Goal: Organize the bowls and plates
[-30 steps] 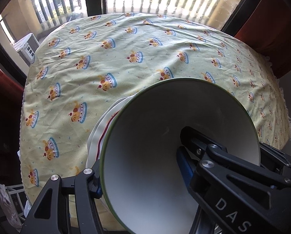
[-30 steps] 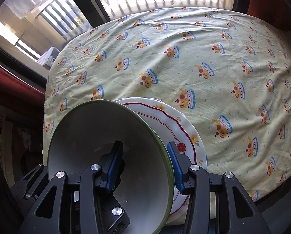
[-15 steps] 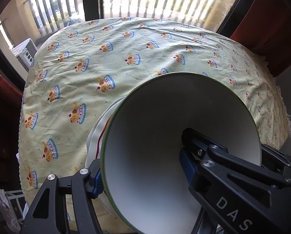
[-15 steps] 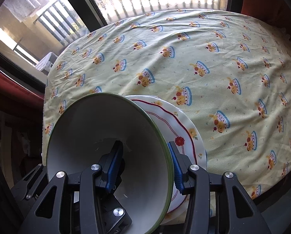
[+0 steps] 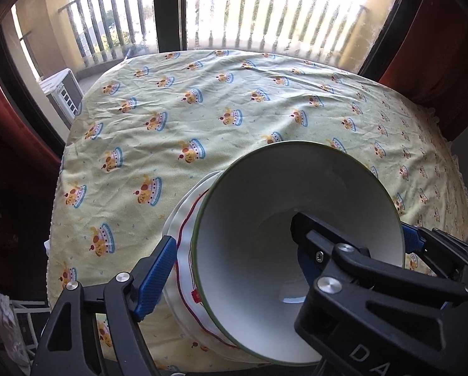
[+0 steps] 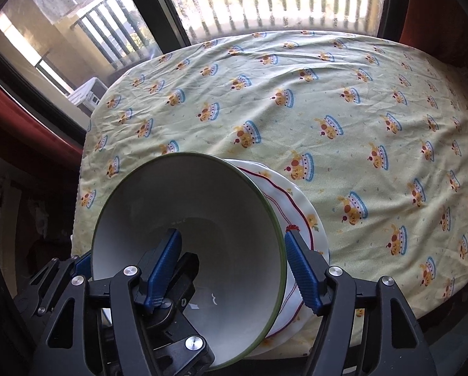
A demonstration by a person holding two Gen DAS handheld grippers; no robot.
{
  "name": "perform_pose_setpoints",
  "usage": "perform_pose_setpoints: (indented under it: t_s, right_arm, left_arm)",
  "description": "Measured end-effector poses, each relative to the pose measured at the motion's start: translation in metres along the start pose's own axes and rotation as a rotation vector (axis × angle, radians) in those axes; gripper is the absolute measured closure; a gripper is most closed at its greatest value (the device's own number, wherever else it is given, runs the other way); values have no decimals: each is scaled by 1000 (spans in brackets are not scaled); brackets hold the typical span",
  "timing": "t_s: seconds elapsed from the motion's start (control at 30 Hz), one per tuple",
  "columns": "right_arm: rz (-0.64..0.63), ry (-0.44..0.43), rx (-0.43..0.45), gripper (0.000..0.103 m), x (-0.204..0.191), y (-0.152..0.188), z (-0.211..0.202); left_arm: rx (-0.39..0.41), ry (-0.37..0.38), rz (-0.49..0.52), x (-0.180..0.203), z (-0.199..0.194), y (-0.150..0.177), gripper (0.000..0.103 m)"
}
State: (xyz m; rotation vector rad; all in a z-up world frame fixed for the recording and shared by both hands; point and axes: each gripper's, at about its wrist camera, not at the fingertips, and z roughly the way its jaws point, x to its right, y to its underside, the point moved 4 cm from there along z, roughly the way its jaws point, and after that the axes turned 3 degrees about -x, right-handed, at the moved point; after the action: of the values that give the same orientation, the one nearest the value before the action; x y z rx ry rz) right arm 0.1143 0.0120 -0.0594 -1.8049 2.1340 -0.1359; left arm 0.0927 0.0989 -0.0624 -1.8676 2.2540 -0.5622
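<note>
A white bowl with a green rim (image 5: pixel 249 219) (image 6: pixel 202 206) stands on a white plate with a wavy red line (image 5: pixel 186 238) (image 6: pixel 296 200) at the near edge of the table. My left gripper (image 5: pixel 234 260) straddles the bowl's left wall; its left finger (image 5: pixel 155 275) stands off the wall, over the plate's edge, and the other finger is inside the bowl. My right gripper (image 6: pixel 230 266) straddles the bowl's right wall, one finger (image 6: pixel 165 269) inside, one (image 6: pixel 302 279) outside, both apart from the wall.
The round table (image 5: pixel 234 109) wears a pale yellow cloth with a cartoon print. A window with balcony railings (image 5: pixel 234 15) lies beyond it. Dark red curtains (image 5: pixel 447 47) hang at the sides. A white unit (image 5: pixel 61 94) sits outside at the left.
My left gripper's jaws have spread; the outer finger has come off the bowl's wall. Both cameras have pulled back slightly. Bowl and plate sit lower on the table's near edge.
</note>
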Motion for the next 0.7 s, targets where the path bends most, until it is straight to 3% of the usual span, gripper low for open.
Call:
perform_pose_setpoints:
  t_s: [0.37, 0.7]
  right_arm:
    - [-78, 6, 179, 23, 20, 10, -48]
    - [-56, 60, 284, 23, 70, 55, -79]
  left_arm:
    - [194, -110, -31, 15, -40, 15, 20]
    - [321, -128, -77, 27, -59, 64, 14]
